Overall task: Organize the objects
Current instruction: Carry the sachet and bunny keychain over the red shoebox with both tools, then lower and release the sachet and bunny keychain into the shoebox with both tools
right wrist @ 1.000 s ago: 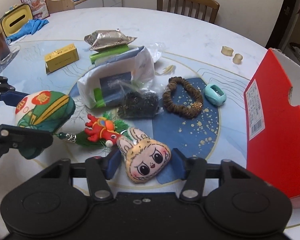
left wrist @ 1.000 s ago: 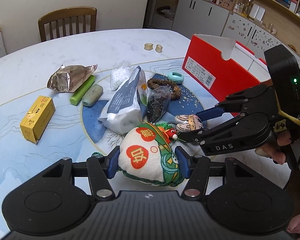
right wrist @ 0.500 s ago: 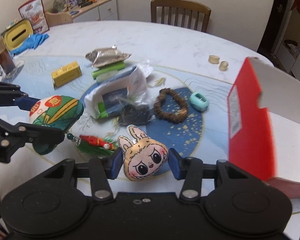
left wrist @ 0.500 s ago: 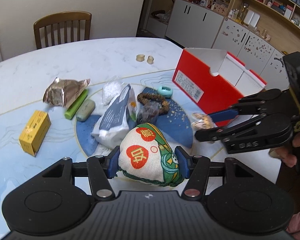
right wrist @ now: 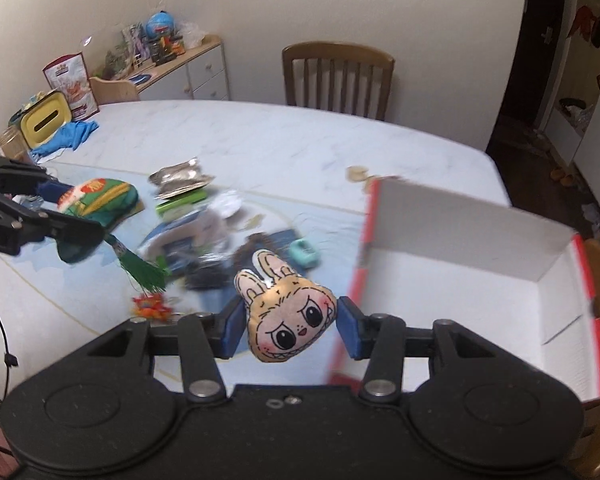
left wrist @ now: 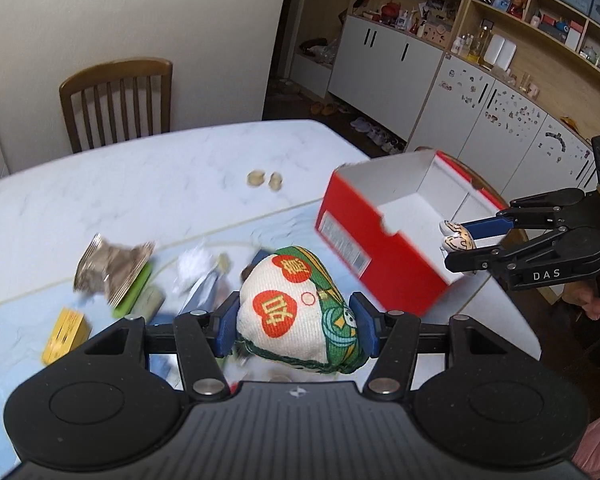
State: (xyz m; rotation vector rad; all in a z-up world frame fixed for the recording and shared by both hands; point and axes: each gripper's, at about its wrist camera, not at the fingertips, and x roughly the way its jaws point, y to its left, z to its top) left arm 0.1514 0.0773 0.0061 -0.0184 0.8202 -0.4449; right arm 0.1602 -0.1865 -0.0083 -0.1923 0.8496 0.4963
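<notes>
My left gripper [left wrist: 296, 322] is shut on a white and green cloth pouch [left wrist: 296, 312] with red heart patches, held above the table. The pouch [right wrist: 100, 200] shows in the right wrist view too, with a green tassel [right wrist: 142, 276] hanging below it. My right gripper [right wrist: 290, 328] is shut on a tan bunny-face plush [right wrist: 288, 320], held in the air beside the near wall of the open red box [right wrist: 460, 280]. The box [left wrist: 384, 220] has a white inside with nothing in it. In the left wrist view the right gripper [left wrist: 456, 244] hovers at the box's right side.
Loose items lie on the round table [right wrist: 260, 140]: a silver foil packet [left wrist: 112, 264], a yellow carton [left wrist: 66, 334], a green tube, a brown bead bracelet, a teal clip [right wrist: 304, 254], white bags, two small wooden rings [left wrist: 264, 180]. A chair [right wrist: 338, 76] stands behind the table.
Both grippers have risen well above the table with their toys. The right gripper has moved right, up to the red box.
</notes>
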